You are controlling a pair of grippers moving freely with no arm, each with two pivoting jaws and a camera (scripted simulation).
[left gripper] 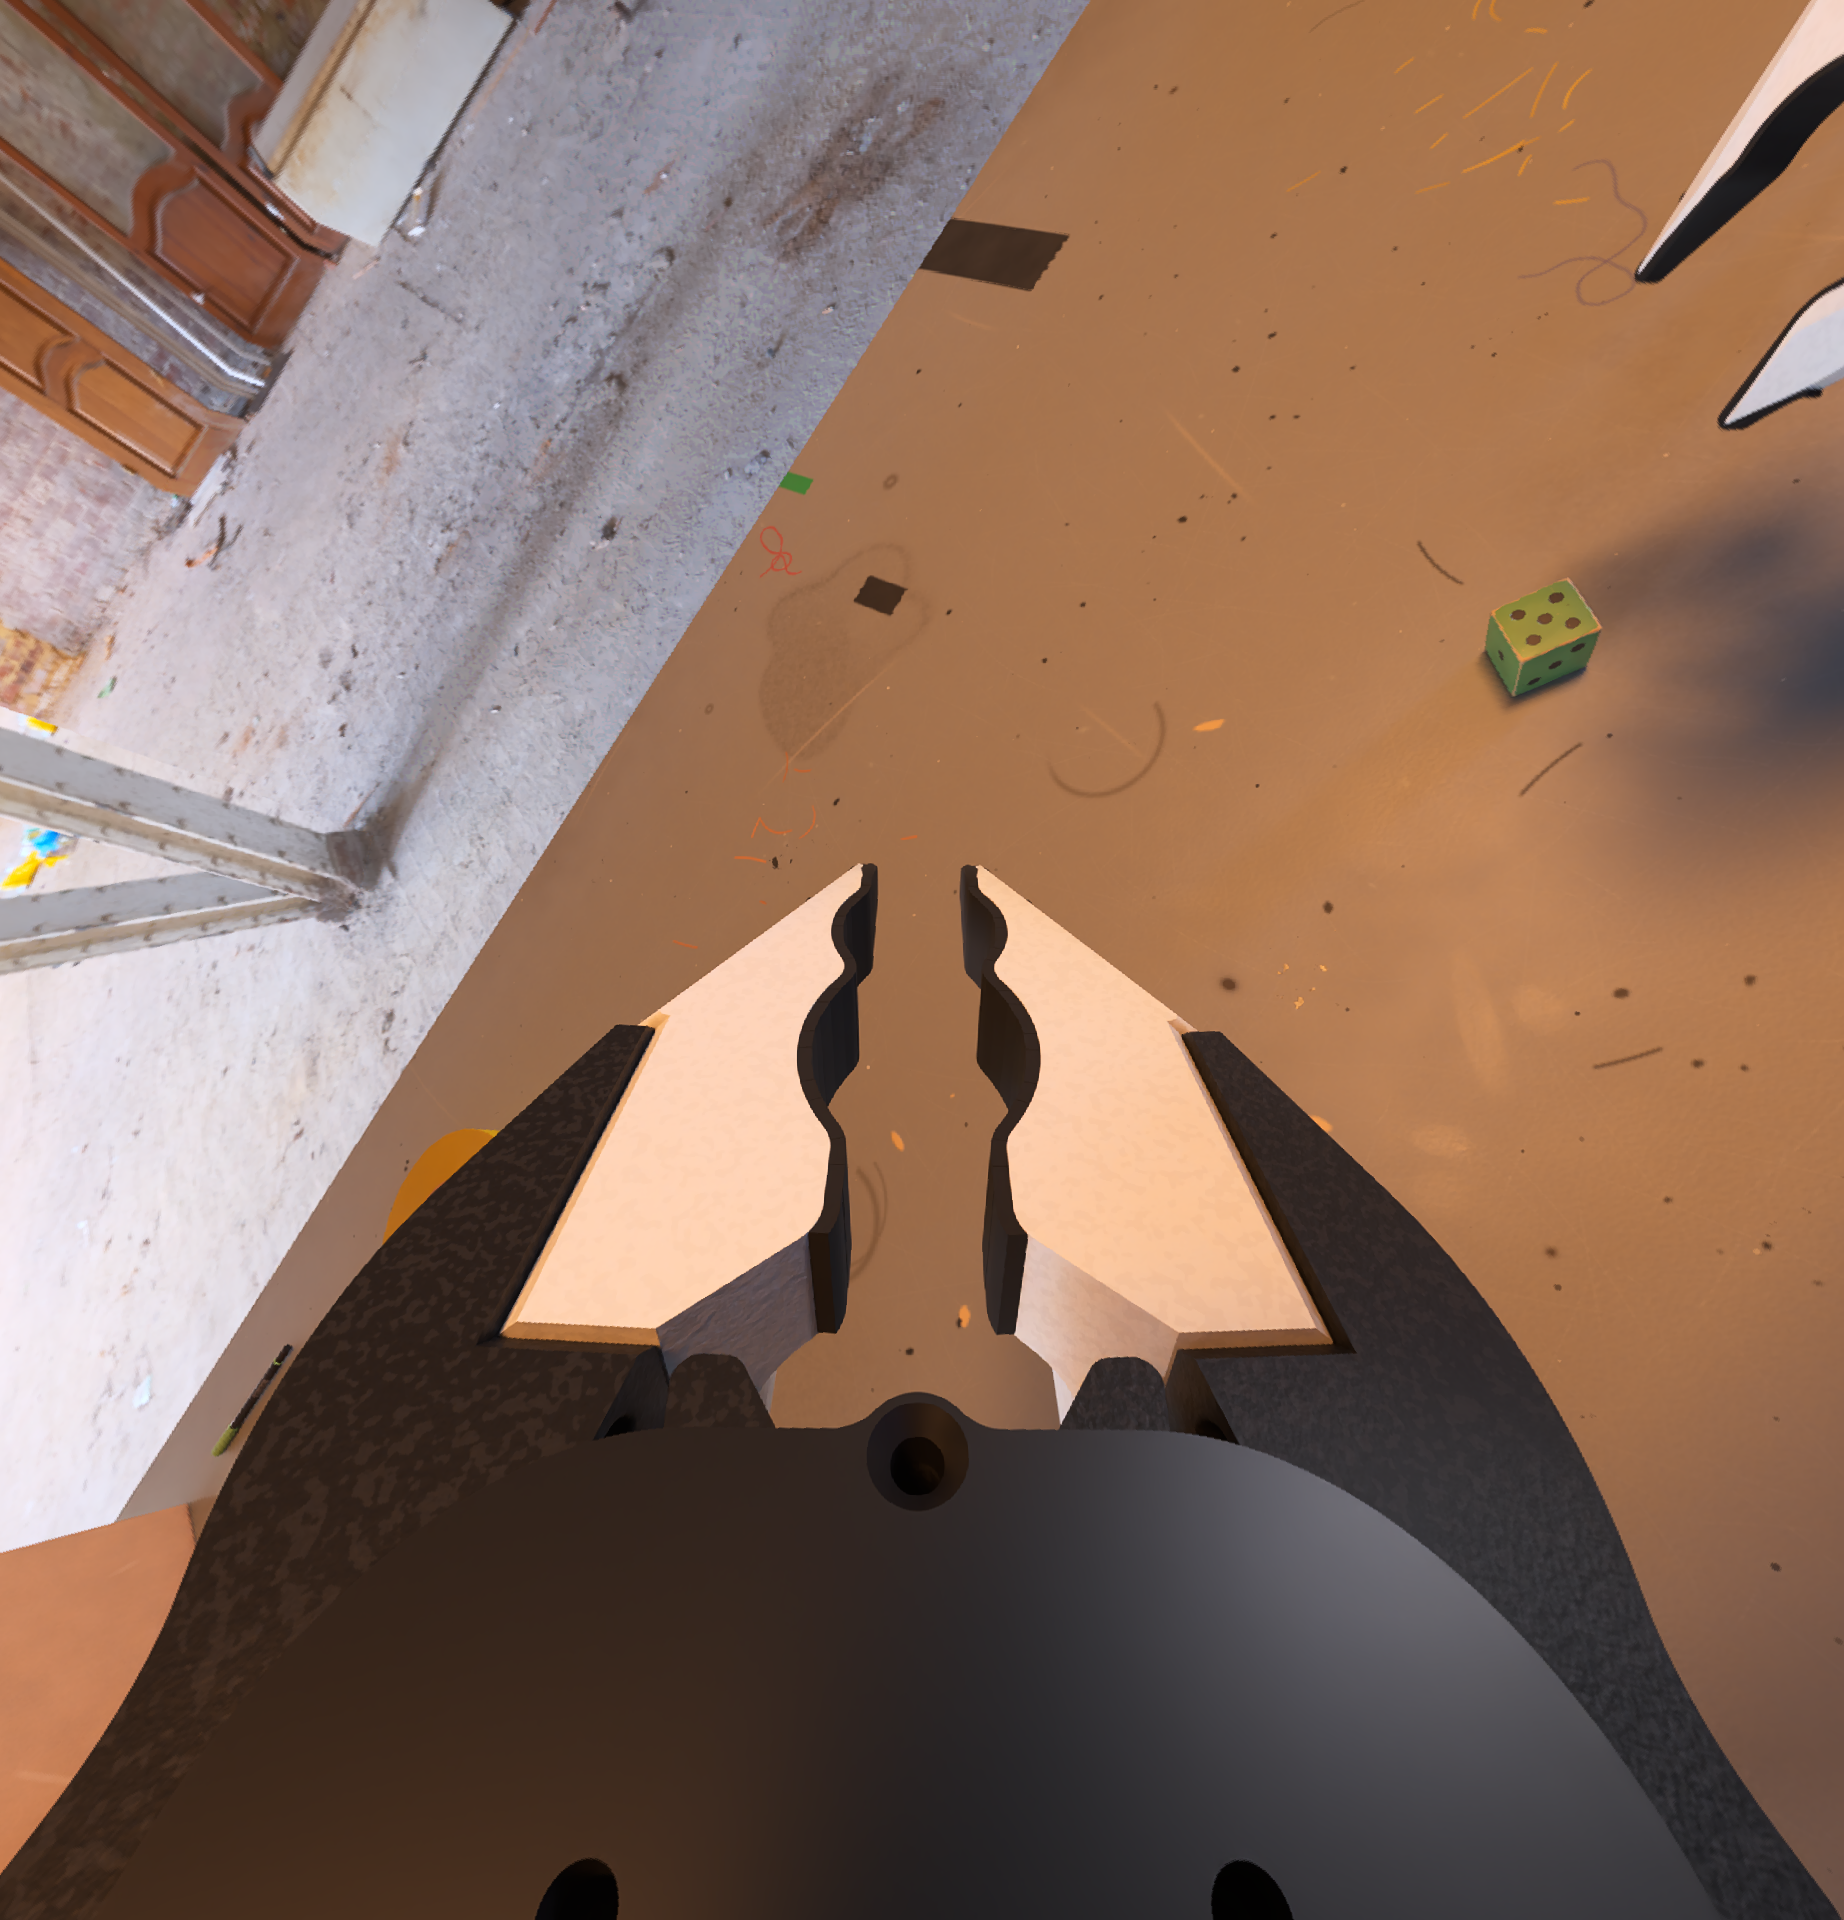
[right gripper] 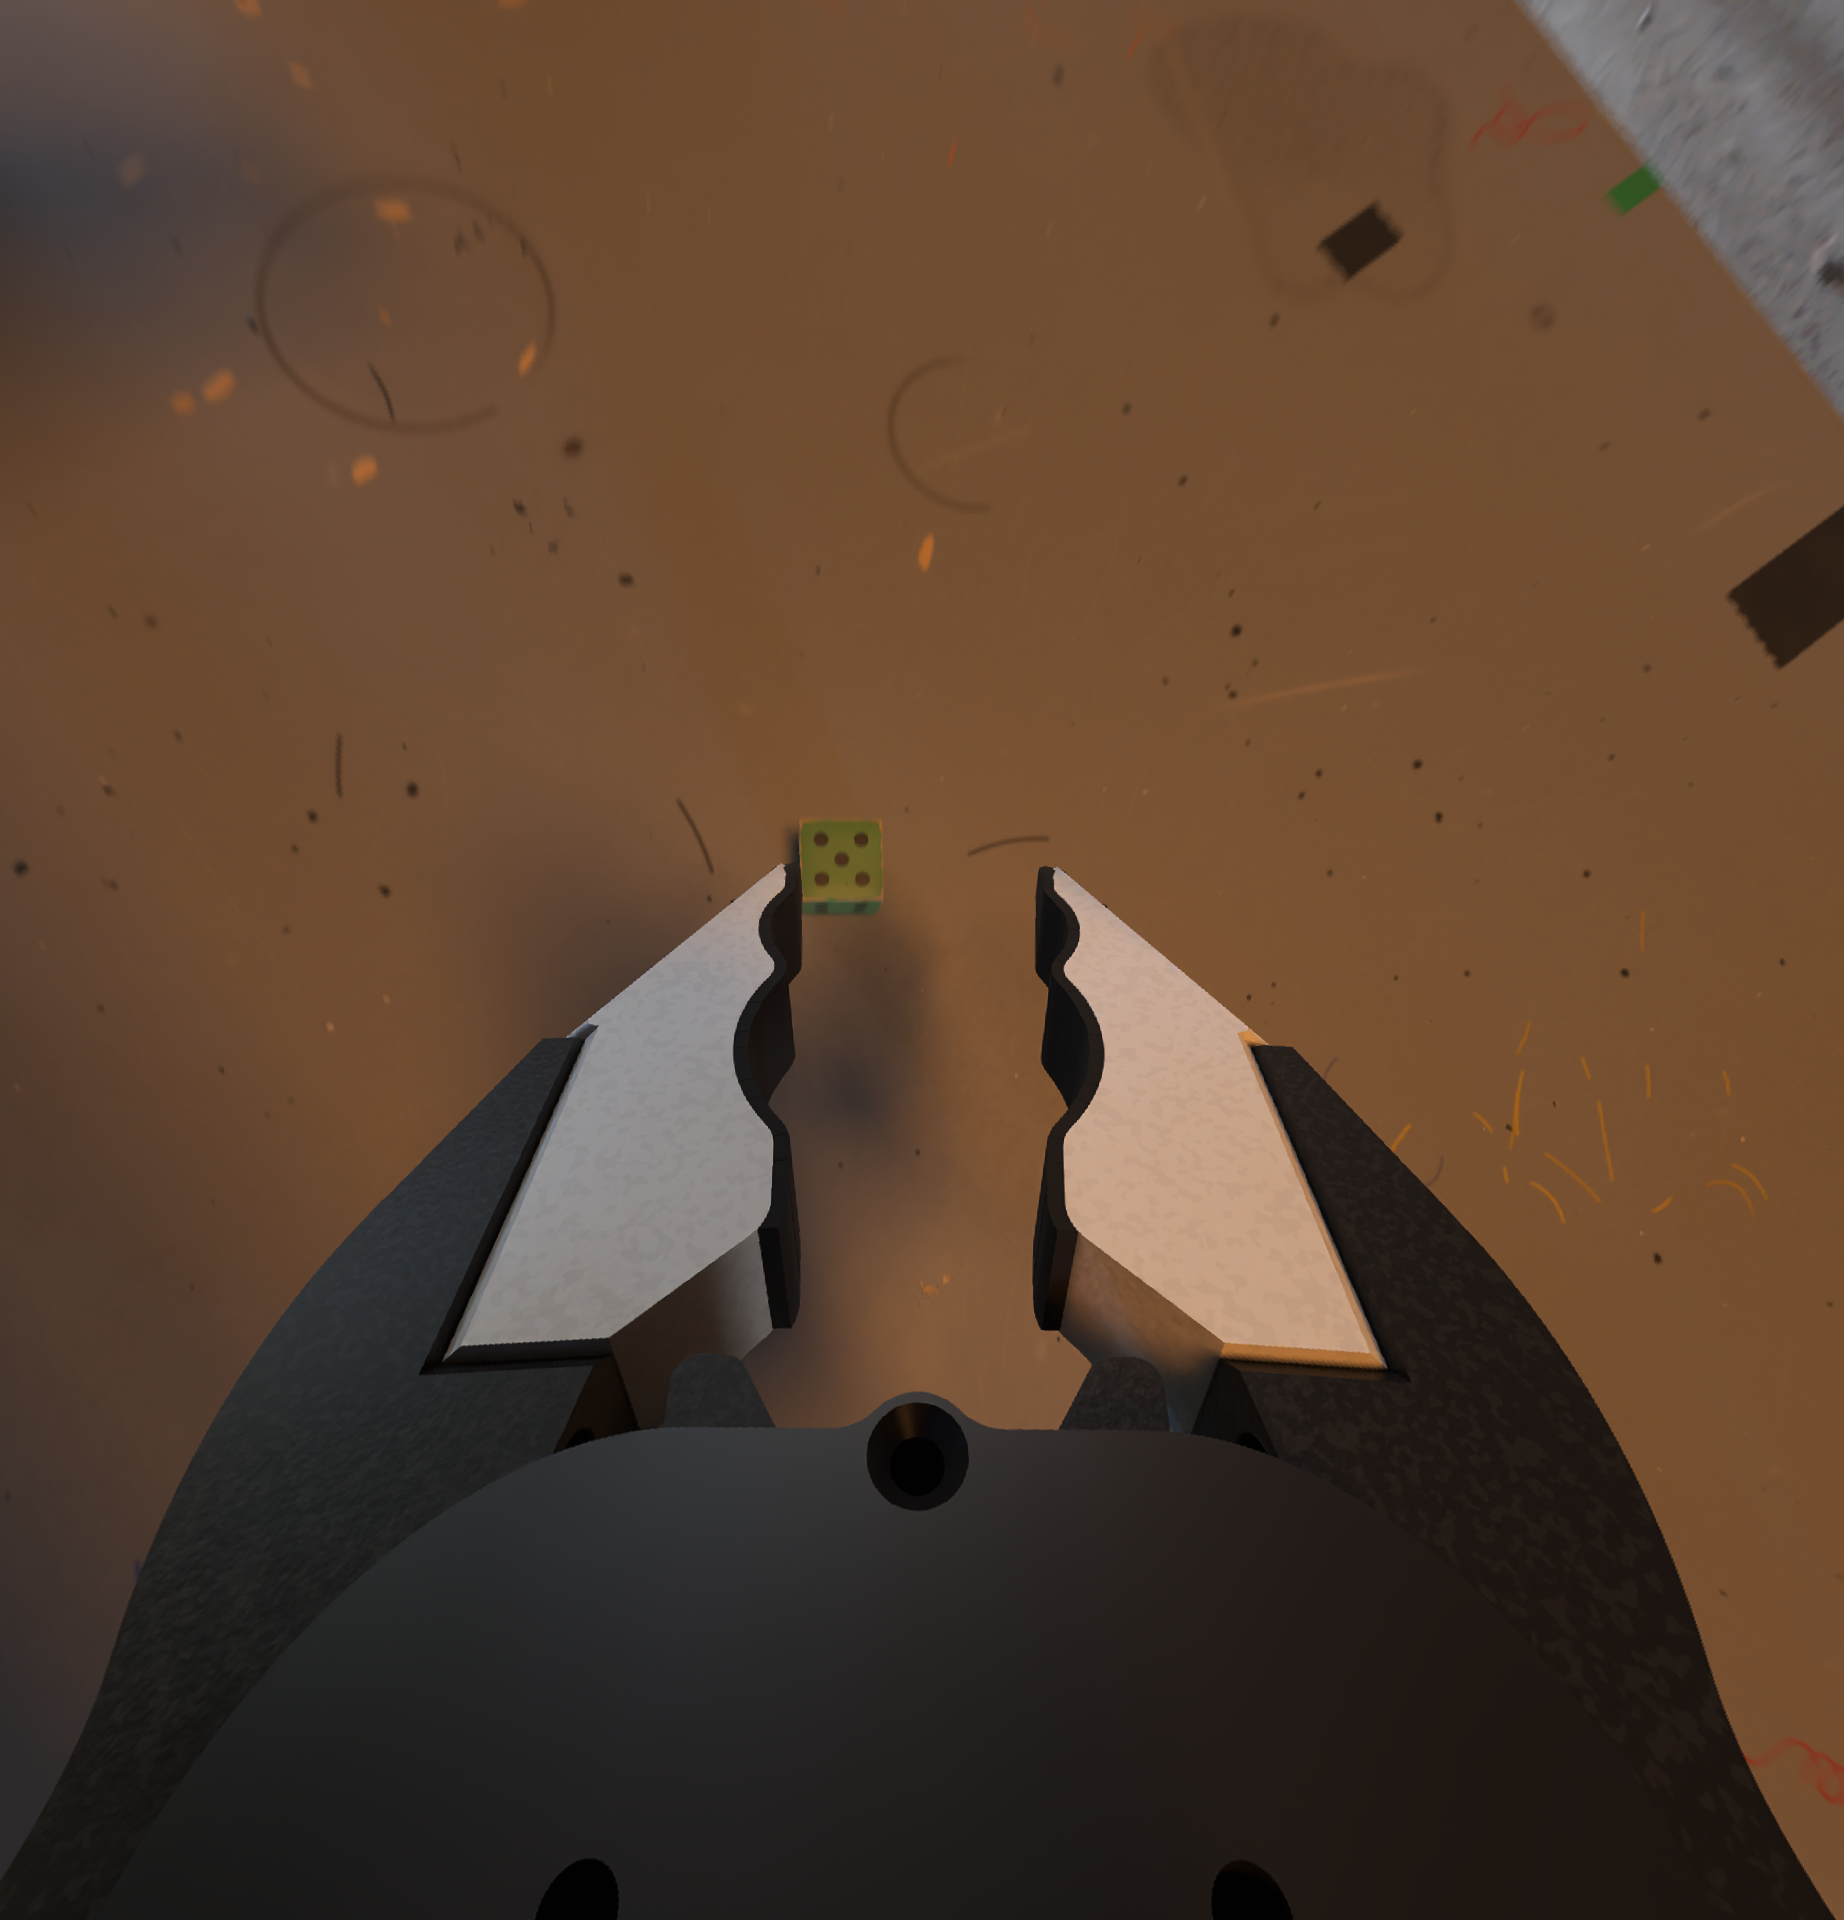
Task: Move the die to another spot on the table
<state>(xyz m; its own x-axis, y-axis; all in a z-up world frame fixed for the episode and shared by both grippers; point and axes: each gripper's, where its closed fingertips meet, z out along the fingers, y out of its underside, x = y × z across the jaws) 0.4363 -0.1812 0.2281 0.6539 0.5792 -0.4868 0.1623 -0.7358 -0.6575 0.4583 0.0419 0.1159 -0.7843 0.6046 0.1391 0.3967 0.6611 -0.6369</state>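
The desk (right gripper: 1313,831) is a wide brown board, flat and matte, covered with dark specks, thin scratches, faint ring marks and some orange scribbles. Beyond its straight edge, the left wrist view shows a grey, dirty concrete floor (left gripper: 482,520).

The right gripper (right gripper: 918,894) hangs above the desk with its jaws spread apart and nothing between them. Its fingers (right gripper: 637,1122) are pale, flat wedges with a wavy black inner lining, set in a rough black body. The left gripper (left gripper: 918,883) waits near the desk edge, well apart from the die; its jaws stand only narrowly apart and hold nothing.

2 dark tape pieces (right gripper: 1359,241) lie flat near the edge.

The die (right gripper: 840,864) is a small green cube with dark round pips, 5 on its top face. It rests on the desk just beyond the tip of the right gripper's left finger, not centred in the gap.

I think the risk is this offset: if the gripper goes straight down, the left fingertip may land on the die or push it aside. The cube is small and hard, so an uneven squeeze could make it pop out or roll.
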